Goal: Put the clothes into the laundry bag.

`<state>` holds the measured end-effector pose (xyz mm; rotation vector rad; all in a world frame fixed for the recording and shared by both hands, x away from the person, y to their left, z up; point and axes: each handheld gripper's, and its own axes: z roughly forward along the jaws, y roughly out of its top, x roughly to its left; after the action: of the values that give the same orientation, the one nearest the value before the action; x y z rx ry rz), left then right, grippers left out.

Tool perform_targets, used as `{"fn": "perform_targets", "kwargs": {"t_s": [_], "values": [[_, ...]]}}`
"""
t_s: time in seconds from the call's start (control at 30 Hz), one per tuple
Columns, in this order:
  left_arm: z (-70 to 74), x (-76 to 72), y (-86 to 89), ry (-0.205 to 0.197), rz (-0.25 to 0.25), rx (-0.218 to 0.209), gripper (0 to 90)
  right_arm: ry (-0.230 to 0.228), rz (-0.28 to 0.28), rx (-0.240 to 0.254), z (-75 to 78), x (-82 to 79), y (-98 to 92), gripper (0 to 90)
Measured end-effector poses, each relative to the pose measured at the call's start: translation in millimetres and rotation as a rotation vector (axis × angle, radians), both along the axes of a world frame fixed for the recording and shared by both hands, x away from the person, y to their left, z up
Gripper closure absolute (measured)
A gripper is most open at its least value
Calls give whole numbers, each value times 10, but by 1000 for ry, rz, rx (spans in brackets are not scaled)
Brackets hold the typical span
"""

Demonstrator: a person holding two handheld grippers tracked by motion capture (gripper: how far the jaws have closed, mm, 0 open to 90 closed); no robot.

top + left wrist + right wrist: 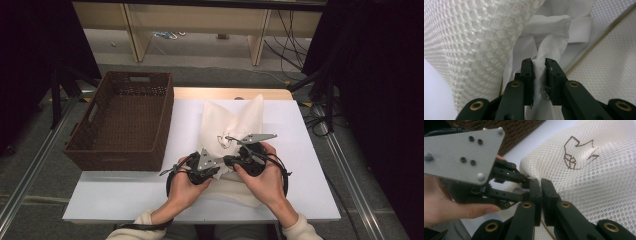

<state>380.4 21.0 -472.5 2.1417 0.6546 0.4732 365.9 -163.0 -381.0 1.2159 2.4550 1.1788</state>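
The fingers [527, 72] of the left gripper [539, 75] are pinched on a twisted fold of white cloth [549, 47] emerging from the white mesh laundry bag [227, 125], which lies mid-worktop [310, 165] beside the brown wicker basket [125, 120]. The right gripper [541, 192] is seen fully closed at the bag's mesh edge; whether mesh is caught cannot be told. Both hands [187, 187] are held close together, palms inward, over the bag's near end.

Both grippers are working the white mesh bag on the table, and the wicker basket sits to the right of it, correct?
Not quite. The wicker basket sits to the left of the mesh bag, as the high view shows. The rest holds: the left gripper and right gripper are both at the bag on the table.
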Motion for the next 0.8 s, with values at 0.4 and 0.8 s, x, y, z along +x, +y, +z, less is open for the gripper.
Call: {"fn": "perform_targets", "kwargs": {"t_s": [0.4,0.8], "values": [[-123,95,-33,-38,22,10,697,-8,-8,13,-22,10,4,888],[39,-155,72,-20,-73,36,379,-16,7,-8,11,15,-30,887]]}}
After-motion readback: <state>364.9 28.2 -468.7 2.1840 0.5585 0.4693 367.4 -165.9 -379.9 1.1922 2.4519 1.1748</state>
